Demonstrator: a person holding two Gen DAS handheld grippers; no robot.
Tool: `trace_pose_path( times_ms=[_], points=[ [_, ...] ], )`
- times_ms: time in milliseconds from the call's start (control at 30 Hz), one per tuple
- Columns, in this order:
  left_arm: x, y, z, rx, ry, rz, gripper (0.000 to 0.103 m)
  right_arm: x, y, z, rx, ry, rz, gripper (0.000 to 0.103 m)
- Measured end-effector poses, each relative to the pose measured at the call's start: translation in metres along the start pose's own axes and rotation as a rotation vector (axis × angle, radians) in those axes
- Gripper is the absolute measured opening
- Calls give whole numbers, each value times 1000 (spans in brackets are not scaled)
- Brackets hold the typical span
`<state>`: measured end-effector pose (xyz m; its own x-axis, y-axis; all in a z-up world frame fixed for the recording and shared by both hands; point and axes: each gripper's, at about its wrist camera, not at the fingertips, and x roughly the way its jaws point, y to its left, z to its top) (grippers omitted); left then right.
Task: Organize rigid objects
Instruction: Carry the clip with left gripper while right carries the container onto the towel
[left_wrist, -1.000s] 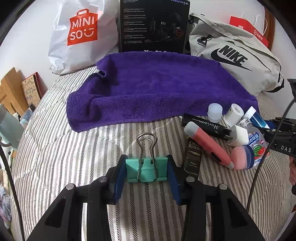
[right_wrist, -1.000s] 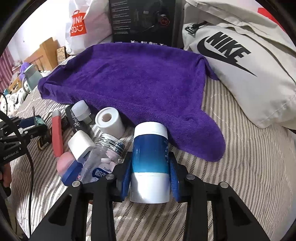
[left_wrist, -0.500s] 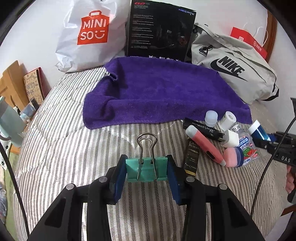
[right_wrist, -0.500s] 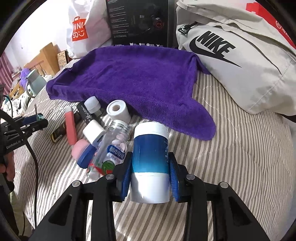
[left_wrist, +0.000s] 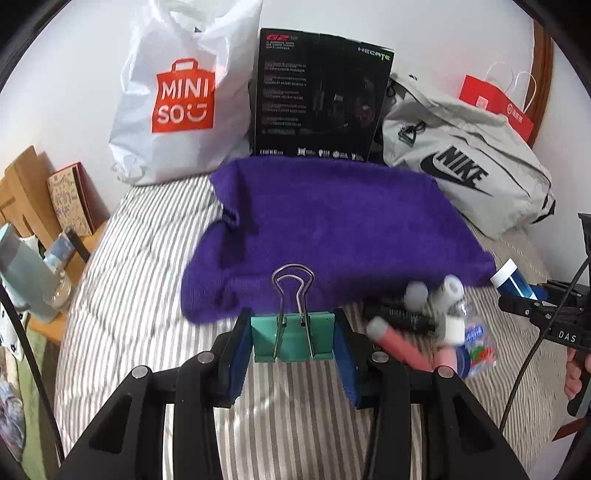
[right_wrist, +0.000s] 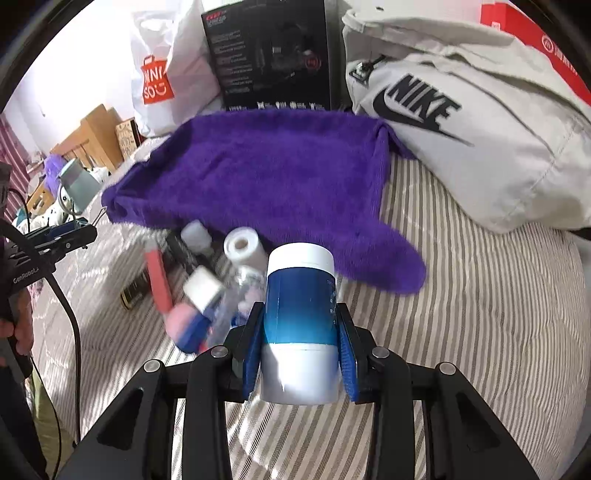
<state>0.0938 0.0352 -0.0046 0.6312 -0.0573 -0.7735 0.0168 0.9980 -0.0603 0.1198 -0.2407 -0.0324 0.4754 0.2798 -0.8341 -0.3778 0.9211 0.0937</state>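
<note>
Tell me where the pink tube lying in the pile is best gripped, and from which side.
Grip the pink tube mid-body, probably from above, fingers across its narrow width. It lies flat on the striped bedspread with its left side open, while the white cap and other clutter crowd its right.

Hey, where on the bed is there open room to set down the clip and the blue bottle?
The purple towel is bare across its whole top. Striped bedding lies open between the towel's right edge and the Nike bag, and left of the towel toward the bed's edge. Crowded: the pile of small items at the towel's near edge.
</note>
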Motion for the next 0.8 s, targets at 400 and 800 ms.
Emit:
trace_pose_path(
  times_ms=[400,800],
  points=[
    [32,1,60,22,4,5,40,22,-7,74,11,-34,16,36],
    [99,11,101,-6,50,1,40,95,-28,139,25,29,-25,36]
  ],
)
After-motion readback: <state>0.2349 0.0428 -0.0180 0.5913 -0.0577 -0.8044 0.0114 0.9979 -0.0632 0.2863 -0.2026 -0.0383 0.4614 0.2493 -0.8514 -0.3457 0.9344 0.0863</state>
